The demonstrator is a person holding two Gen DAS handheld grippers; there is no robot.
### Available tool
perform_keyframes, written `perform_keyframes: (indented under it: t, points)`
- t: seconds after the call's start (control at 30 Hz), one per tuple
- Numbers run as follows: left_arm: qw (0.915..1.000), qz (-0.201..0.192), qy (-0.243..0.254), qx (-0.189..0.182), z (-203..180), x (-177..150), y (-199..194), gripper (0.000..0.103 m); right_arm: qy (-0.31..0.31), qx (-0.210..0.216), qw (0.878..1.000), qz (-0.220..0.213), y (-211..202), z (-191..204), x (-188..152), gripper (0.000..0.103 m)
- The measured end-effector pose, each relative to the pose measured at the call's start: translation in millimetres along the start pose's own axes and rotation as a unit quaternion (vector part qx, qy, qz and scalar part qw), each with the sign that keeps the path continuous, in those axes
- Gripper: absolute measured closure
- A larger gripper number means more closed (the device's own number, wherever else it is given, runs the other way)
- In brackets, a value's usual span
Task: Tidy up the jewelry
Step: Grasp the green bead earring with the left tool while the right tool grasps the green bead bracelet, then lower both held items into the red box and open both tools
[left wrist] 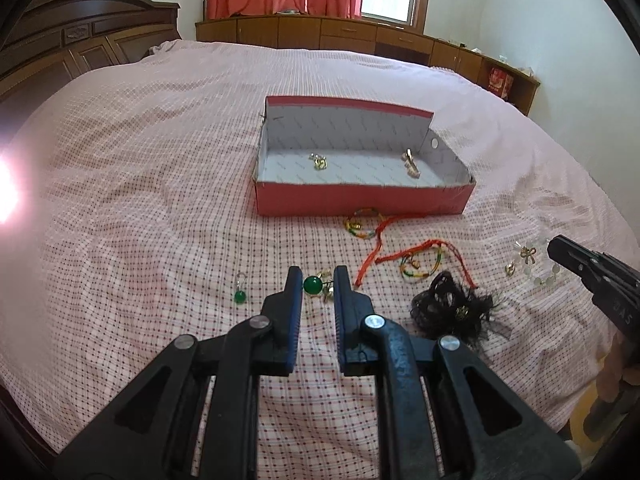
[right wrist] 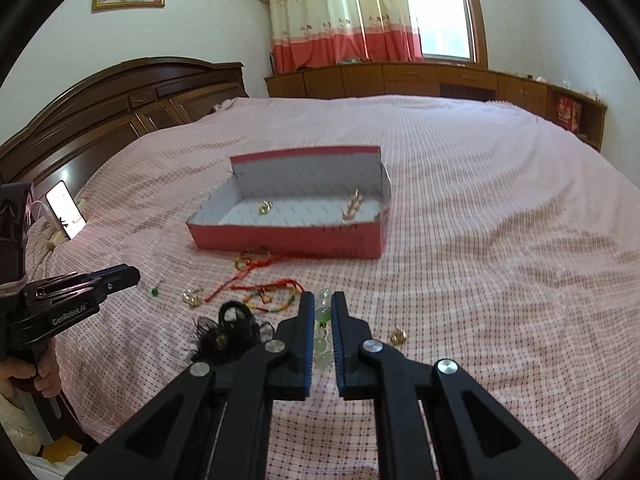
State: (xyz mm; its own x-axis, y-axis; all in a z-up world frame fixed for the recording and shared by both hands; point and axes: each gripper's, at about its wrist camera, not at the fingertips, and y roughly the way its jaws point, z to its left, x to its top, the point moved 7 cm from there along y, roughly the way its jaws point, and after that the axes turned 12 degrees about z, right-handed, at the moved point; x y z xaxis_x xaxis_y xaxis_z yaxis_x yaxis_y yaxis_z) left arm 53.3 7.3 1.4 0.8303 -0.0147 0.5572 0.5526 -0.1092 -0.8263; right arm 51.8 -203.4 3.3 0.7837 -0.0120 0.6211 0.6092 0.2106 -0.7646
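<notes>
An open red box sits mid-bed with a gold earring and a gold clip inside. My left gripper is shut on a green-bead earring, raised above the bedspread. Its twin, a smaller-looking green earring, lies on the bed to the left. My right gripper is shut on a pale bead bracelet, which runs between its fingers. The left gripper shows side-on in the right wrist view.
Loose on the bed before the box lie colourful bead bracelets, a red cord, a black frilly hair tie and a small gold earring. A lit phone rests at the bed's left edge by the wooden headboard.
</notes>
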Motion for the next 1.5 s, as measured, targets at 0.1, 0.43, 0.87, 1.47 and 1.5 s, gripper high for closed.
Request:
perform_keyframes:
  t: [0.1, 0.43, 0.87, 1.47, 1.5]
  points:
    - [1.0, -0.006, -0.003, -0.001, 1, 11, -2, 0.096, -0.005, 0.004, 1.0, -0.007, -2, 4, 11, 0.093]
    - [0.9996, -0.028, -0.005, 0.01, 5, 55, 1, 0.096, -0.029, 0.003, 0.999, -0.03, 3, 16, 55, 0.093]
    - [0.9989, -0.044, -0.003, 0.015, 2, 113, 22, 0.096, -0.023, 0.007, 0.999, -0.035, 39, 10, 107, 0.093]
    - [0.9994, -0.017, -0.026, 0.017, 10, 144, 102, 0.096, 0.007, -0.011, 1.0, 0.003, 118, -21, 131, 0.093]
    - [0.9994, -0.014, -0.028, 0.016, 11, 144, 106, 0.096, 0.007, -0.013, 1.0, 0.006, 123, -23, 130, 0.093]
